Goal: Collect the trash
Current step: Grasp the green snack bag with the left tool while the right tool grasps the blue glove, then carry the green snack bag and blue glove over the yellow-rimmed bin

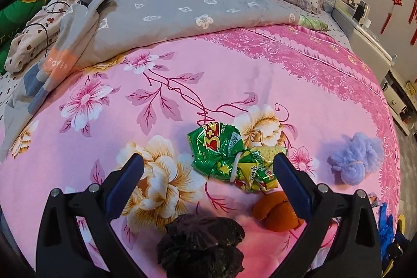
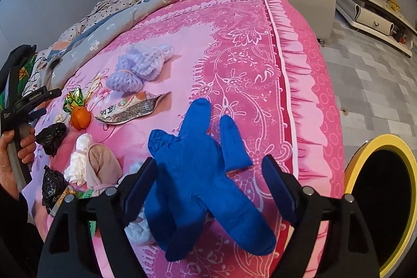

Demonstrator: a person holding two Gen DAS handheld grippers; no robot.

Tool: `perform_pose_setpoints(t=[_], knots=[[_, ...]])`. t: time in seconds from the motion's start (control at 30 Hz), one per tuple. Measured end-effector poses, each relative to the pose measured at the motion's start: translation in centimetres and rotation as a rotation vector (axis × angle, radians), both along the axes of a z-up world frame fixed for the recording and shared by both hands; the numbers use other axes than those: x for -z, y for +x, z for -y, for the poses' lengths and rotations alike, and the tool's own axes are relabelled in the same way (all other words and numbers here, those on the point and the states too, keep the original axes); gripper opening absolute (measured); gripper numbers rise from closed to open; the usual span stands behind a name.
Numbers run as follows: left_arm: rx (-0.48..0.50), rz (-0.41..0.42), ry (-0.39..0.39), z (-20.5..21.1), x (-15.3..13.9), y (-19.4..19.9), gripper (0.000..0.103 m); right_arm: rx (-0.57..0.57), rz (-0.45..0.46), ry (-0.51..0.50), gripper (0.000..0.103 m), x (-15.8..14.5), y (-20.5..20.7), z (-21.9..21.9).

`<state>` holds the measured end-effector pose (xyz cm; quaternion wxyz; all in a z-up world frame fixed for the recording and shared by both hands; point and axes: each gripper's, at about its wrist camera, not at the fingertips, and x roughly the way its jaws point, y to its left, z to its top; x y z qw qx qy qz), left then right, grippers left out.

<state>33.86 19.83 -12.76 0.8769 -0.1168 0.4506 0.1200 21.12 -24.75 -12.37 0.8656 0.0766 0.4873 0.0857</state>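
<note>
On the pink floral bedspread (image 1: 78, 147) lies a crumpled green and yellow snack wrapper (image 1: 221, 147). My left gripper (image 1: 208, 162) hovers just in front of it, open, and its right finger overlaps the wrapper's yellow end. Orange peel (image 1: 276, 210) and a black plastic wad (image 1: 203, 239) lie nearer the camera. A blue rubber glove (image 2: 198, 173) lies flat between the spread fingers of my right gripper (image 2: 209, 164), which is open. A gap shows beside the right finger.
Also on the bed are a purple knitted piece (image 2: 140, 64), a flattened snack packet (image 2: 130, 111), white tissue (image 2: 79, 160), a pink cloth (image 2: 101, 163) and black plastic (image 2: 50, 137). A yellow-rimmed bin (image 2: 365, 153) stands on the floor at the right. Quilts are heaped behind.
</note>
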Motion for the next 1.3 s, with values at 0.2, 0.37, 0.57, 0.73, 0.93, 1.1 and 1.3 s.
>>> perform_pose_setpoints(t=[0.2,0.37,0.57,0.73,0.93,1.1,1.3], knots=[[0.022,-0.027,-0.021,0.9,1.9,1.1,0.095,-0.004,-0.009,0.016,0.072,0.6,0.5,-0.2],[0.111,-0.044,-0.012,2.9,2.9,1.6,0.072,-0.031,-0.027,0.034,0.064,1.2,0.6,-0.7],[0.187,-0.041,0.017,5.1,3.6,1.9,0.050,-0.057,-0.043,0.059,0.052,1.7,0.7,-1.0],[0.161,-0.018,-0.039,4.3,3.6,1.5,0.048,-0.089,-0.068,0.114,0.030,1.9,0.8,-1.1],[0.134,-0.012,-0.054,3.5,3.3,1.1,0.045,-0.118,-0.068,0.131,0.016,1.6,0.5,-1.5],[0.140,0.024,-0.058,3.5,2.2,0.3,0.044,-0.117,-0.059,0.149,0.013,0.6,0.1,-1.2],[0.142,0.081,-0.093,3.3,-0.3,-1.3,0.043,-0.116,0.005,0.139,0.013,-2.1,-1.4,-0.6]])
